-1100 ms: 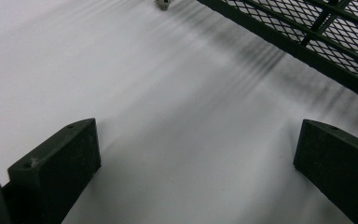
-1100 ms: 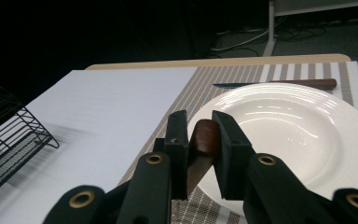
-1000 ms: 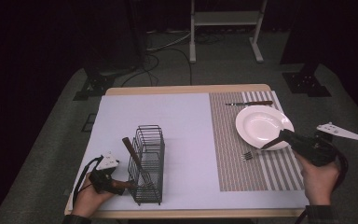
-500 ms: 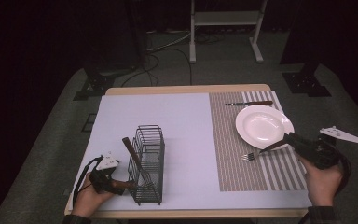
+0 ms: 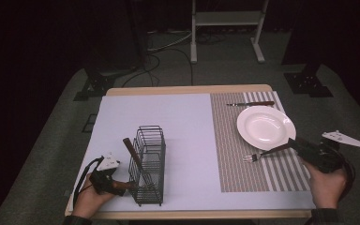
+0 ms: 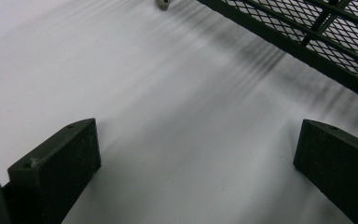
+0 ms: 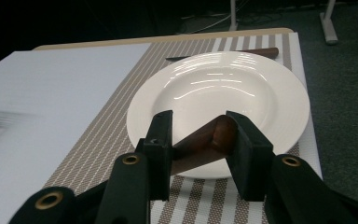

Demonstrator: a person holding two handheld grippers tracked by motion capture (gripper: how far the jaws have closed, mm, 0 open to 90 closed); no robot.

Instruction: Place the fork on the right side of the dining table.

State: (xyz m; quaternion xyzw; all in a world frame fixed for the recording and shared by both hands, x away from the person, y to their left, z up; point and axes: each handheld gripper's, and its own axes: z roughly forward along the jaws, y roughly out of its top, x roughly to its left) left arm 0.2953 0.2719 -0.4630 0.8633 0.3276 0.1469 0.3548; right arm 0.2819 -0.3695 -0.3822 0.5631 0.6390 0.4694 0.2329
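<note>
A fork (image 5: 255,156) with a brown wooden handle (image 7: 200,142) lies slanted over the striped placemat (image 5: 243,173), just in front of the white plate (image 5: 266,124). My right gripper (image 5: 294,144) is shut on the end of that handle, its jaws (image 7: 199,135) pinching it from both sides near the plate's (image 7: 223,88) near rim. My left gripper (image 5: 120,185) rests low at the front left of the table, beside the black wire basket (image 5: 147,164). Its jaws (image 6: 196,163) stand wide open over the white mat with nothing between them. A wooden-handled utensil (image 5: 131,151) leans in the basket.
A knife (image 5: 251,103) with a brown handle lies behind the plate on the placemat. The basket's mesh wall (image 6: 317,32) stands close ahead of the left gripper. A pale mat (image 5: 178,126) covers the table's left and middle. The table's right edge is close to my right hand.
My right hand has sunk a little toward the front edge with the fork's handle still clamped; the tines barely shifted. The left gripper has stayed put.
</note>
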